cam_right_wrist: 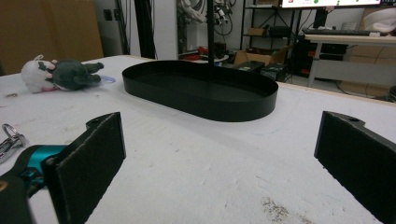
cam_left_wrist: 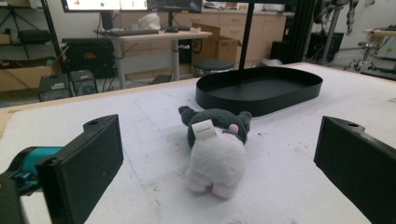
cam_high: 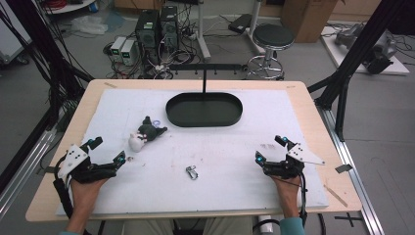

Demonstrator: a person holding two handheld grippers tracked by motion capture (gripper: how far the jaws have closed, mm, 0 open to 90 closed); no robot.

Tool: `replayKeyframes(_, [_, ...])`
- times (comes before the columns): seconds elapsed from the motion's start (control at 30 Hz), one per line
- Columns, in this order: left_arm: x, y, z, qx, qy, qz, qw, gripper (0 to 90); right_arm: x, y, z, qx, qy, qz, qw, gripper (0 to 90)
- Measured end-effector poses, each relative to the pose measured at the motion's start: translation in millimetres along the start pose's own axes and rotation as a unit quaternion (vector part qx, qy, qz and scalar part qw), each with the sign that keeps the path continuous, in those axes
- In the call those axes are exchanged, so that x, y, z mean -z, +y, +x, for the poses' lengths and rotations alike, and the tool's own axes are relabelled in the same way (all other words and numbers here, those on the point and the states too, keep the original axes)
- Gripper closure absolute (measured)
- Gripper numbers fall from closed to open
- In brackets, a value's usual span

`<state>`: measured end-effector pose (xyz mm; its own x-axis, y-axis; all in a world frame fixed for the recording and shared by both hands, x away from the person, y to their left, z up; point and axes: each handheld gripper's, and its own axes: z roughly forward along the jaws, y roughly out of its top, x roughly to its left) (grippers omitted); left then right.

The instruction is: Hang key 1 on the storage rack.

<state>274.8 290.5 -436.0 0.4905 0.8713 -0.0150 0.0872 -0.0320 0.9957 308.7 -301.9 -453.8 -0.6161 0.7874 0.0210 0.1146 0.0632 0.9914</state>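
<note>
A small plush toy [cam_high: 145,133] with a dark grey head and white body lies on the white mat, left of centre; the left gripper view has the plush [cam_left_wrist: 217,151] straight ahead, a white tag on it. My left gripper [cam_high: 108,151] rests at the mat's left front, open, aimed at the toy and a short way from it. At the right front my right gripper [cam_high: 270,149] stands open, nothing between its jaws. A black oval tray [cam_high: 204,109] sits at the back centre. A metal keyring clip [cam_high: 191,172] lies between the two grippers.
A black T-shaped stand [cam_high: 204,73] rises behind the tray. The white mat [cam_high: 220,147] covers most of the wooden table [cam_high: 313,112]. A stool and computer boxes stand on the floor beyond the table.
</note>
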Motion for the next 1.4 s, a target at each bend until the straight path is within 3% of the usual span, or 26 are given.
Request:
replayKeyframes(0.2, [-7.9,17.1,2.5,-0.002,-0.003,0.034,0.9994,1.7,0.0,0.0,0.0,0.001,0.000,0.000,1.0000,1.2])
replayKeyframes(0.23, [-10.9,24.7,4.2,-0.011,-0.004,0.052,0.9986,1.7,0.0,0.0,0.0,0.001,0.000,0.000,1.0000,1.2])
replayKeyframes(0.33, [-13.2,30.3,5.4,-0.012,-0.002,0.062,0.9980,1.7,0.0,0.0,0.0,0.001,0.000,0.000,1.0000,1.2])
replayKeyframes(0.5, [-26.2,46.3,6.9,-0.024,-0.015,0.113,0.9932,1.7,0.1,0.0,0.0,-0.001,0.000,0.000,1.0000,1.2])
replayKeyframes(0.6, [-32.2,49.8,7.8,-0.024,-0.023,0.126,0.9914,1.7,0.1,0.0,0.1,0.000,0.000,0.000,1.0000,1.2])
replayKeyframes(0.67, [-40.2,57.8,10.8,-0.026,-0.024,0.146,0.9887,1.7,0.1,0.0,0.1,-0.002,0.000,0.000,1.0000,1.2])
replayKeyframes(0.77, [-45.1,62.7,12.2,-0.023,-0.026,0.154,0.9875,1.7,0.2,0.0,0.1,-0.002,0.000,0.000,1.0000,1.2])
replayKeyframes(0.8, [-49.7,66.8,14.0,-0.019,-0.033,0.168,0.9850,1.7,0.1,0.0,-0.2,-0.001,-0.001,-0.001,1.0000,1.2])
replayKeyframes(0.83, [-49.7,66.8,14.0,-0.019,-0.033,0.168,0.9850,1.7,0.1,0.0,-0.2,-0.002,0.000,0.000,1.0000,1.2])
replayKeyframes(0.9, [-54.9,71.1,15.6,-0.015,-0.041,0.184,0.9820,1.7,-0.1,0.0,-0.6,-0.001,-0.002,-0.003,1.0000,1.2])
replayKeyframes(0.93, [-54.9,71.1,15.6,-0.015,-0.041,0.184,0.9820,1.7,0.0,0.0,-0.7,0.000,-0.002,-0.002,1.0000,1.2])
replayKeyframes(1.03, [-61.7,73.4,13.9,-0.028,-0.042,0.204,0.9776,1.7,0.0,0.0,-0.7,0.000,-0.001,-0.002,1.0000,1.2])
replayKeyframes(1.13, [-69.0,72.2,14.0,-0.031,-0.045,0.226,0.9727,1.7,0.0,-0.1,-0.8,-0.001,-0.002,-0.002,1.0000,1.2])
replayKeyframes(1.17, [-74.7,69.0,14.7,-0.024,-0.051,0.232,0.9710,1.7,0.0,0.0,-0.8,-0.001,-0.001,-0.003,1.0000,1.2])
replayKeyframes(1.2, [-74.7,69.0,14.7,-0.024,-0.051,0.232,0.9710,1.7,0.0,0.0,-0.8,-0.001,-0.001,-0.003,1.0000,1.2])
replayKeyframes(1.4, [-85.5,63.1,16.5,-0.027,-0.046,0.267,0.9623,1.7,0.0,0.0,-1.2,0.000,-0.001,-0.003,1.0000,1.2])
